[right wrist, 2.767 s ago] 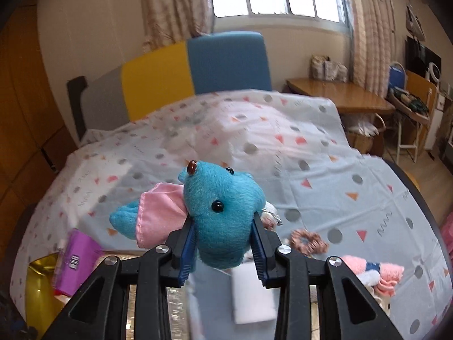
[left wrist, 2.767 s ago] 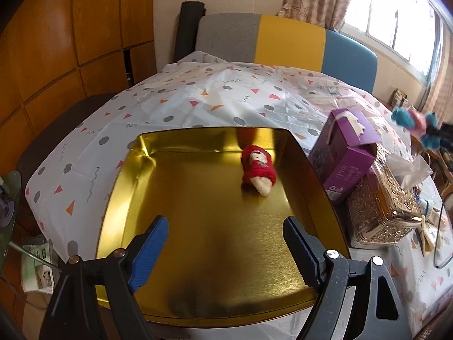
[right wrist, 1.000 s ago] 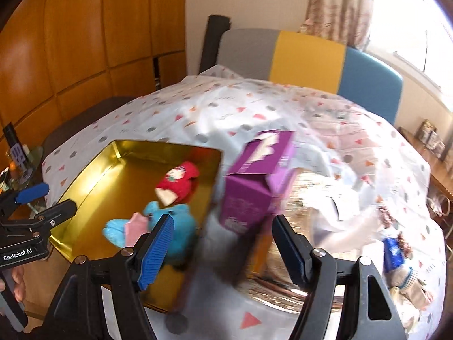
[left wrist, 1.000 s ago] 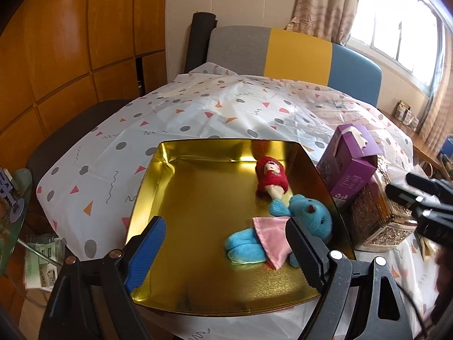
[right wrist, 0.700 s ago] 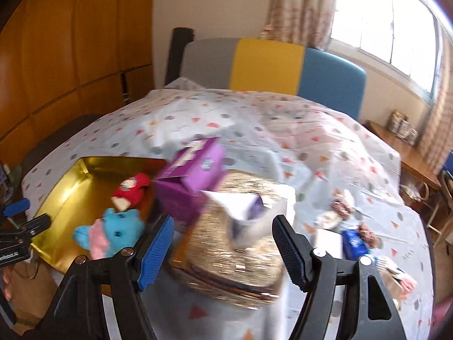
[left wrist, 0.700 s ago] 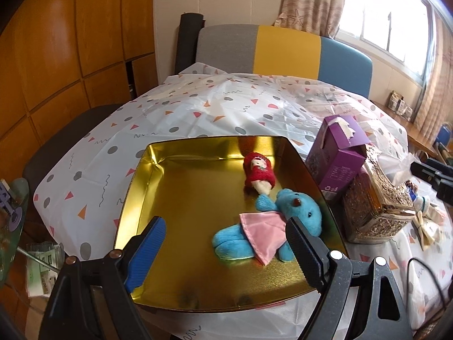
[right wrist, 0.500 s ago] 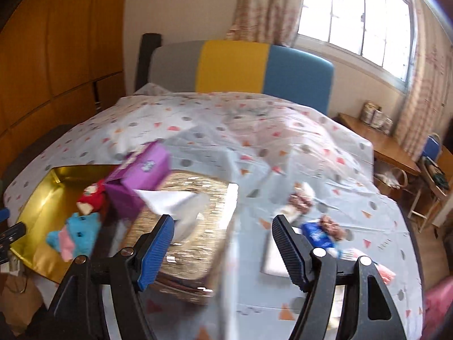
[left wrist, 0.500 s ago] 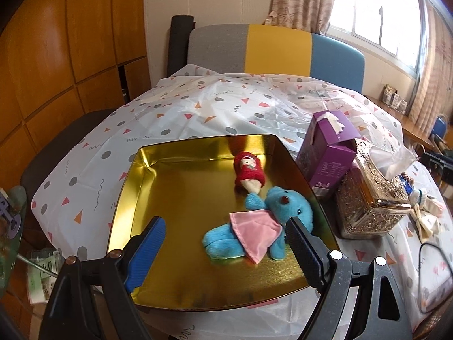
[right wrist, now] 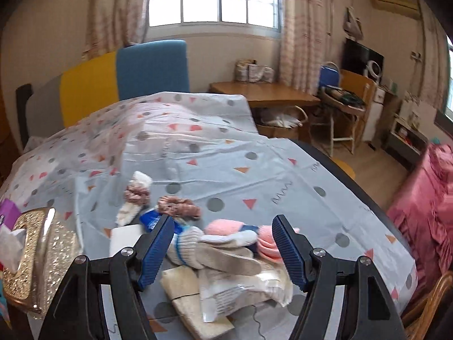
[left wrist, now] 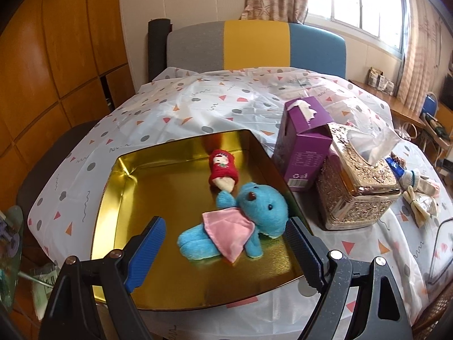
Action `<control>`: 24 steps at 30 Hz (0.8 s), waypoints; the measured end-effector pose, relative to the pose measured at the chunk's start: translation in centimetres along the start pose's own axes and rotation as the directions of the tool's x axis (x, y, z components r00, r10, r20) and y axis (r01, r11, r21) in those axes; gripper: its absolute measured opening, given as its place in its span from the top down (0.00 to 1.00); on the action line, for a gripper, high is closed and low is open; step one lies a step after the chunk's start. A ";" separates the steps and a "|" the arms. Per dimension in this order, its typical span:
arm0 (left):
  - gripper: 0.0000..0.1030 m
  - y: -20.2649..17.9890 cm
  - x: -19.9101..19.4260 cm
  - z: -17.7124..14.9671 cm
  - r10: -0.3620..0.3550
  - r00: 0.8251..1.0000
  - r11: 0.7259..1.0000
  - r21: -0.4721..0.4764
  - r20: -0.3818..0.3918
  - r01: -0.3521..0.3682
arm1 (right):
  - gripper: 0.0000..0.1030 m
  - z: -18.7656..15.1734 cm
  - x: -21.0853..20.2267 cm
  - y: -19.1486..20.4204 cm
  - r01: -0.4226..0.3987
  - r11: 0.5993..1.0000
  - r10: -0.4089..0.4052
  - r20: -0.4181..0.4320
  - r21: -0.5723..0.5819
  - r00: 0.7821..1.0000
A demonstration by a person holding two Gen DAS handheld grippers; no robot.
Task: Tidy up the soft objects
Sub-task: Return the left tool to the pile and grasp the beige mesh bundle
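- The blue plush elephant (left wrist: 249, 221) with its pink ear is lying inside the gold tray (left wrist: 119, 198), just beside the small red doll (left wrist: 223, 170); two soft things are sitting sorted.
- The remaining soft things are waiting in a pile on the worktop (right wrist: 226, 170): a grey knit glove (right wrist: 215, 250), a pink fuzzy sock (right wrist: 266, 240), two scrunchies (right wrist: 178, 206) and a packet (right wrist: 240, 286) at the near edge.
- The right claw (right wrist: 223, 250) is hovering over that pile with its jaws spread and nothing between the pads; the glove and sock are lying framed between them.
- The left claw (left wrist: 223, 253) is standing spread and empty above the tray's near edge.
- Judging by this, the step in hand is fetching the next item; the move is calling for lowering the right claw, straddling the glove or sock, and pinching only one piece.
- The left wrist view is showing the tray's contents, the purple tissue box (left wrist: 303, 141) and the gold tissue holder (left wrist: 359, 187); the right wrist view is showing the pile, while cutting off the tray altogether.
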State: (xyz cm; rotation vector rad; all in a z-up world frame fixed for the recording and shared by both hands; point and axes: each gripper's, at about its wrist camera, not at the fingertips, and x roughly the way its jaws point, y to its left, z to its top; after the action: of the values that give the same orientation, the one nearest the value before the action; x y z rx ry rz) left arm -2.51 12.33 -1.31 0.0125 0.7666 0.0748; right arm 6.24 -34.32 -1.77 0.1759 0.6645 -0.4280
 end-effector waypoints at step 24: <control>0.17 -13.9 -2.0 4.5 -0.339 0.940 0.894 0.323 0.030 0.312 | 0.29 -1.3 1.5 -9.8 0.115 0.886 -0.049 -0.155 0.449 0.987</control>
State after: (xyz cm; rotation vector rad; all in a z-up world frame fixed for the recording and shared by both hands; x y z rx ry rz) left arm 0.03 -1.64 2.78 0.1888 0.6790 -0.3679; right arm 2.25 -43.24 -3.90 0.6337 0.7023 -0.6568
